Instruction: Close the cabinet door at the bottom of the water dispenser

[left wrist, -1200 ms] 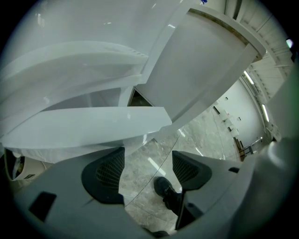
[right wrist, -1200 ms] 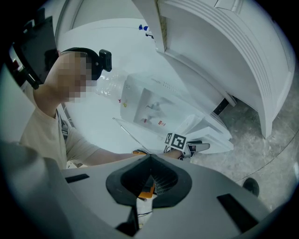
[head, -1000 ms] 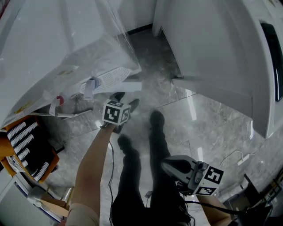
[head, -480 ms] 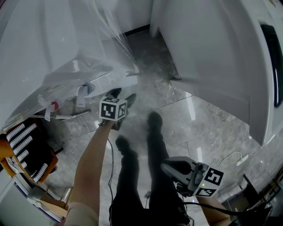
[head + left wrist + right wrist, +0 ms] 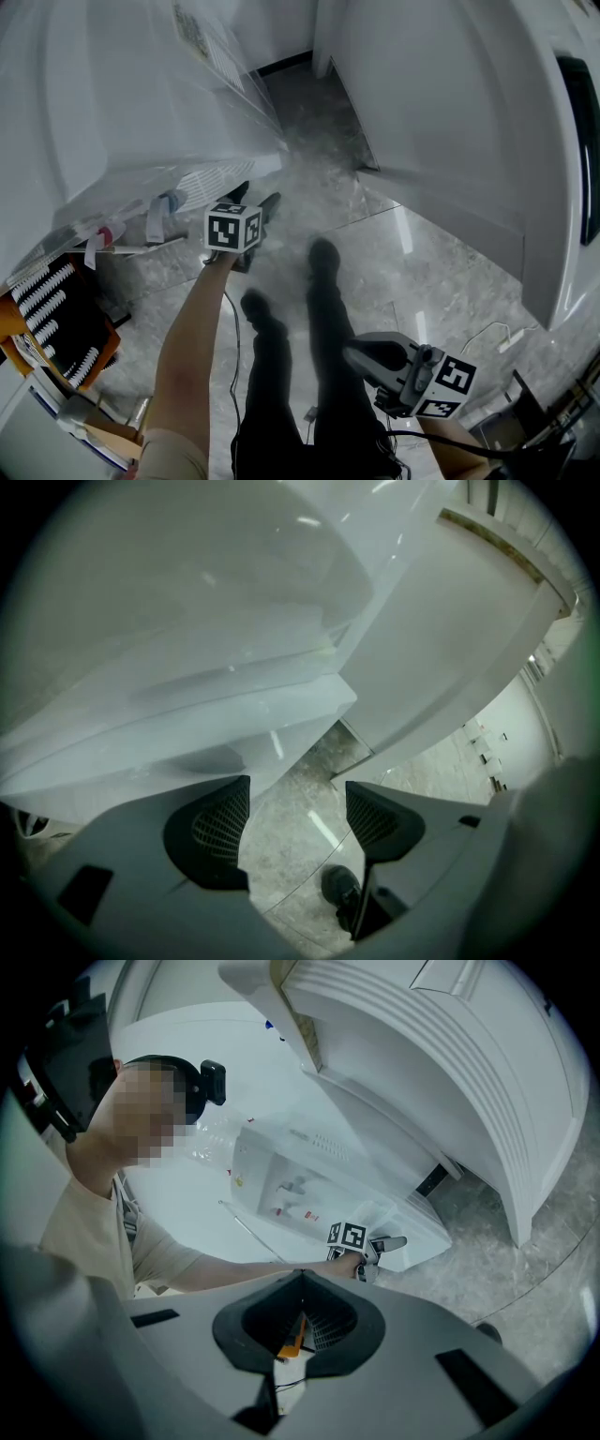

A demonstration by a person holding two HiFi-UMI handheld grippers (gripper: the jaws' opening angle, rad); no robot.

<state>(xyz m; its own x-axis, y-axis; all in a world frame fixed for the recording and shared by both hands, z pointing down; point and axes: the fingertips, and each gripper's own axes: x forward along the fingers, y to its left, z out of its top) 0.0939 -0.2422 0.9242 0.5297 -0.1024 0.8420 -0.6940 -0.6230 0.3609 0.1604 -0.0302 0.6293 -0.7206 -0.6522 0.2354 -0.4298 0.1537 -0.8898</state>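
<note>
The white water dispenser (image 5: 103,103) fills the left of the head view; its taps (image 5: 281,1190) show in the right gripper view. Its bottom cabinet door (image 5: 220,176), white with vent slats, sits at its foot. My left gripper (image 5: 255,199) is open, its tips against that door's lower edge. In the left gripper view the door's edge (image 5: 281,705) lies just above the left gripper (image 5: 295,822), with only floor between the jaws. My right gripper (image 5: 354,354) hangs low by my legs, shut and empty (image 5: 302,1279), away from the dispenser.
A large white appliance (image 5: 450,112) stands at the right, leaving a strip of grey marble floor (image 5: 309,122) between it and the dispenser. An orange and black thing (image 5: 56,309) lies at the lower left. My shoes (image 5: 323,251) stand behind the left gripper. Cables (image 5: 497,328) trail at the right.
The door has swung in toward the dispenser, and the loose plastic wrap has dropped out of sight. My left gripper followed it, slightly up and left. The right gripper has stayed put.
</note>
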